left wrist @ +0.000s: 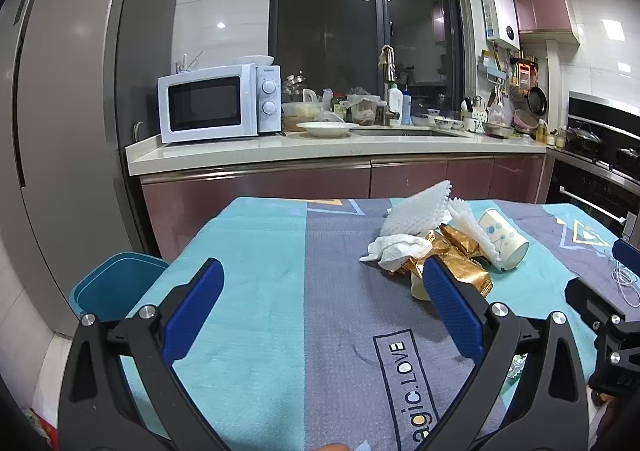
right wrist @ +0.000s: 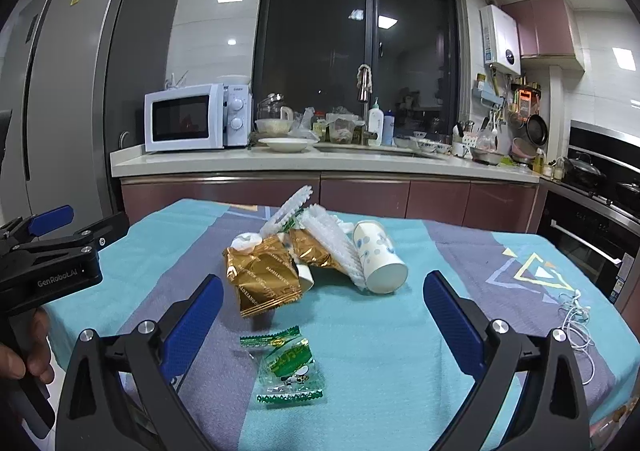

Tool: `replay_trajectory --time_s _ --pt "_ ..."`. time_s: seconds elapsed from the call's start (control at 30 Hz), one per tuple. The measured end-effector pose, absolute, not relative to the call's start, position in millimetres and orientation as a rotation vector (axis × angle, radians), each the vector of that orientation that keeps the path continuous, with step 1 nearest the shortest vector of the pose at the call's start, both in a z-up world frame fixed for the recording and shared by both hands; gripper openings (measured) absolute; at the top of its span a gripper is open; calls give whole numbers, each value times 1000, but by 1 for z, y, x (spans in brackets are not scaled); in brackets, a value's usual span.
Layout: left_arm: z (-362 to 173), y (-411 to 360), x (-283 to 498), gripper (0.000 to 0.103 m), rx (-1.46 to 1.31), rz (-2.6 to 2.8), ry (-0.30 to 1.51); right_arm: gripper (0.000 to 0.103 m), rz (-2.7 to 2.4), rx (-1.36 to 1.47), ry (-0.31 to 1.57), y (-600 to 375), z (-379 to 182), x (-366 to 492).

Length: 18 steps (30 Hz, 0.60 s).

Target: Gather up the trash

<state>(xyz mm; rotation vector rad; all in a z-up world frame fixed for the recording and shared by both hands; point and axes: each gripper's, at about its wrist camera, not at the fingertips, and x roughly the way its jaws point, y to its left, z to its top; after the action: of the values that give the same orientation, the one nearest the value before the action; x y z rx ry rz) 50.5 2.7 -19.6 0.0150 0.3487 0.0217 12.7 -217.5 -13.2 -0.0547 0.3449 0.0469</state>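
Right wrist view: right gripper (right wrist: 322, 293) w/ jaws apart, empty, over crinkly green wrapper (right wrist: 287, 366). Beyond: shiny gold foil packets (right wrist: 262, 281), white foam netting (right wrist: 336, 241), tipped paper cup (right wrist: 380, 257) on woven tablecloth (right wrist: 400, 351). Left gripper (left wrist: 320, 275) likewise spread; blue bin (left wrist: 116, 283) at table's left.

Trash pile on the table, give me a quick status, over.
Left gripper open, empty. Right gripper open, empty, green wrapper between its fingers. Trash pile untouched on the tablecloth. Blue bin left of table, path clear.
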Motion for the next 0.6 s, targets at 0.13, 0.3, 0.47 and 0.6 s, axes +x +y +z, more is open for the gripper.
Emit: replay_trajectory --time_s 0.13,0.3,0.47,0.6 --pt "-23 -6 62 98 33 -14 384 97 78 -56 405 -215 -22 24" --pt "-29 -25 88 98 59 -100 463 97 105 -66 487 -212 -38 38" --pt "-37 -38 111 98 49 -145 520 97 125 -74 562 -214 -54 51" --pt "-47 -48 131 98 53 -169 573 97 136 -63 606 -218 -63 58"
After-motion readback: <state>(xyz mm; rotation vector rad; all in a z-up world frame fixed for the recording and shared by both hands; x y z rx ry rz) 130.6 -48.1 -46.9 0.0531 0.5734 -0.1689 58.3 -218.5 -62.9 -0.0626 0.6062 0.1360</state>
